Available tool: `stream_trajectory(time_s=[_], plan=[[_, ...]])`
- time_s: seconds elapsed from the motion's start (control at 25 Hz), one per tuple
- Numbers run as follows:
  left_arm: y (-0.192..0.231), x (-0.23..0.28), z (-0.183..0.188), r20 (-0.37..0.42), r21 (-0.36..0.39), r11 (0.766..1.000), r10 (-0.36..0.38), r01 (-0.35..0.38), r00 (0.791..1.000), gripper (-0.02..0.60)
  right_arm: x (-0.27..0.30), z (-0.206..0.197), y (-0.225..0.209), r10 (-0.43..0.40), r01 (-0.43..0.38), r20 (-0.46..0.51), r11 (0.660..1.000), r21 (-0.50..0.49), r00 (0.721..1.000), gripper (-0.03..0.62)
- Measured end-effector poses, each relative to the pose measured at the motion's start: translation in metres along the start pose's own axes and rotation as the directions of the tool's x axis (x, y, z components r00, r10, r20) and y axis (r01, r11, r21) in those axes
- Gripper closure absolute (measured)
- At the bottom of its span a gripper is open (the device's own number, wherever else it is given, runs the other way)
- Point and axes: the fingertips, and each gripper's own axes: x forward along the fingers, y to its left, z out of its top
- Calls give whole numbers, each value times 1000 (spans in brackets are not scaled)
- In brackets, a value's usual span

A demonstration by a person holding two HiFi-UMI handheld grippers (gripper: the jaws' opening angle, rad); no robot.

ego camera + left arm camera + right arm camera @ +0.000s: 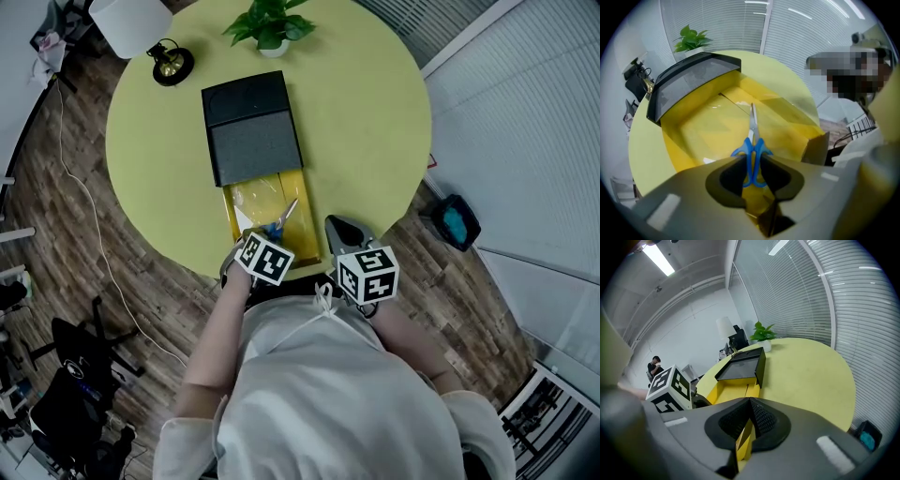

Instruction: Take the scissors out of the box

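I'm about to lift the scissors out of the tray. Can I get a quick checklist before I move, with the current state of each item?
1. Scissors exposed: ok. The black sleeve sits back and leaves the yellow tray open around the scissors.
2. Left gripper lined up: ok. The blue handles lie between its jaws.
3. Left pads pressing on the handles: cannot tell.
4. Tray steadied: ok. The right gripper has its jaws shut on the tray's wall.
5. Scissors off the tray floor: not ok. They lie flat in it.
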Motion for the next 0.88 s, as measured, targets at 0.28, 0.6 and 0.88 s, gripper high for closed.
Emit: stream_trajectory(time_s=[0.28,0.6,0.88], plan=[[-3,-4,-3,4,33,999,-11,11,1000,488,-13,-3,-1,-12,12,11,1000,3,1000,594],[5,-46,10,161,-88,996,-5,19,987,489,-25,15,-12,-40,40,50,999,-6,998,594],[19,-104,29,338,-146,989,64,-15,939,489,-30,40,1,-25,31,93,998,-54,995,594]])
